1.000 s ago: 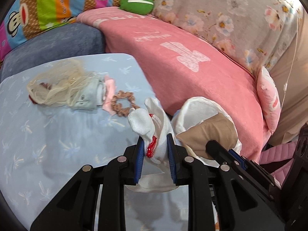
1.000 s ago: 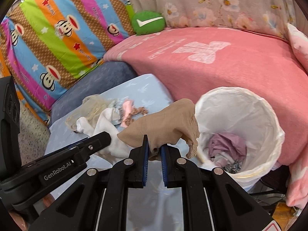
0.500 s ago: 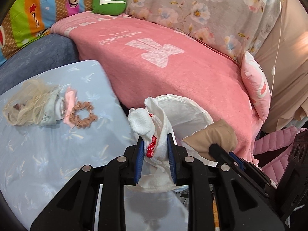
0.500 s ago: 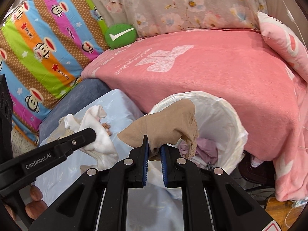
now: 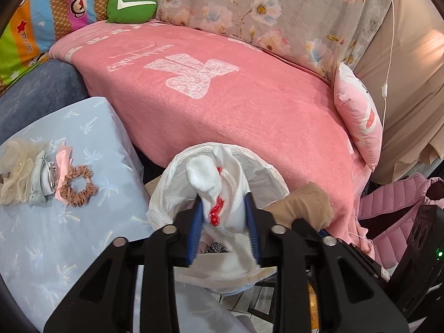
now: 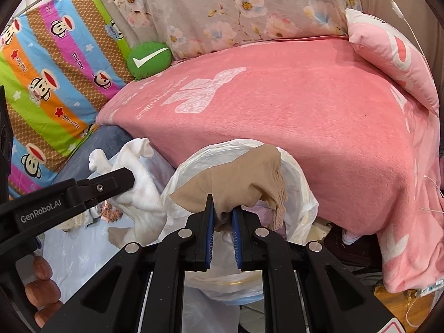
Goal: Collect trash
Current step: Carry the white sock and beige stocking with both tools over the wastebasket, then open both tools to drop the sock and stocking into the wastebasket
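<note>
A white sock with red marks [image 5: 211, 177] stands between the blue pads of my left gripper [image 5: 223, 216], whose jaws are opening and loosening on it. It hangs over the white-lined trash bin [image 5: 166, 194]. My right gripper [image 6: 222, 216] is shut on a tan stocking [image 6: 236, 183], also above the bin [image 6: 305, 194], where purple and patterned scraps lie. In the right wrist view the left gripper's finger [image 6: 111, 183] and the sock [image 6: 138, 188] sit at the left of the bin.
On the light-blue table cover [image 5: 55, 236] lie a brown scrunchie [image 5: 79, 187], a pink scrap [image 5: 62, 155] and cream netting [image 5: 16, 161]. Behind the bin runs a pink-blanketed sofa [image 5: 236, 105] with a green cushion [image 5: 131, 5]. A pink jacket [image 5: 388, 208] lies at right.
Both grippers swung right from the table to above the bin, carrying the sock and the stocking. The left jaws have spread wider around the sock.
</note>
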Demonstrator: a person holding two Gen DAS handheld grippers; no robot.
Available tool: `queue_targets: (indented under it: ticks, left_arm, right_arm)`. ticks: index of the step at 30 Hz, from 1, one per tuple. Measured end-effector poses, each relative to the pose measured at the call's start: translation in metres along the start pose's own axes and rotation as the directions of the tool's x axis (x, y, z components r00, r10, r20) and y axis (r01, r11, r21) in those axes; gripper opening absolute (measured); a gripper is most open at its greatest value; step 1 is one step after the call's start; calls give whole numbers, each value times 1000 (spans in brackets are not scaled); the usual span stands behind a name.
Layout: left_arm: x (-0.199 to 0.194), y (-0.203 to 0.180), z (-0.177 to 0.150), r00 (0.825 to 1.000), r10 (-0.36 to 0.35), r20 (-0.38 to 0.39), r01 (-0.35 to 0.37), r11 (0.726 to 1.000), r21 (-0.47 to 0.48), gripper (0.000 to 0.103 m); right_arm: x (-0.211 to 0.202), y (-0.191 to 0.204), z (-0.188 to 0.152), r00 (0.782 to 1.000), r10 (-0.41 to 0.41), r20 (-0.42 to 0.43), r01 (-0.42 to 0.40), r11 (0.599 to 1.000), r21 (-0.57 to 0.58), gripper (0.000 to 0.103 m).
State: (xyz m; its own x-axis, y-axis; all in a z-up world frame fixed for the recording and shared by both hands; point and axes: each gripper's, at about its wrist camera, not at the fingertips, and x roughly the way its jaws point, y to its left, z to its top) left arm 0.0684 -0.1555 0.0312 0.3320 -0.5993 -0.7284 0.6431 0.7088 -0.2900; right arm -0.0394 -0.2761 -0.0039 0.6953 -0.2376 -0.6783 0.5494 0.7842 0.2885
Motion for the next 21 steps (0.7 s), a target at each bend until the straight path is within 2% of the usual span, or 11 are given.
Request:
queue_targets:
  ticks: [1,3,5,17,21]
  left_arm:
    - [0,0,1,1000,3,3,-3,1000,-3,43]
    - [0,0,2,1000,17,14,-17,1000,-10,64]
    - [0,0,3,999,28,24,-28,999,-20,70]
    - [0,18,4,997,72,32,-71,996,-47,70]
    - [-2,27,1,996,80,32,-78,995,-60,70]
  right_arm:
    - [0,-1,0,1000,0,0,0,1000,1,12]
    - [2,-2,2,1000,0,3,0,1000,3,14]
    - [3,-1,3,1000,1,7,-1,1000,3,16]
    - [11,15,4,1000,13,3,-13,999,-31,20]
    - [12,21,1,1000,15,-2,-15,999,-44,25]
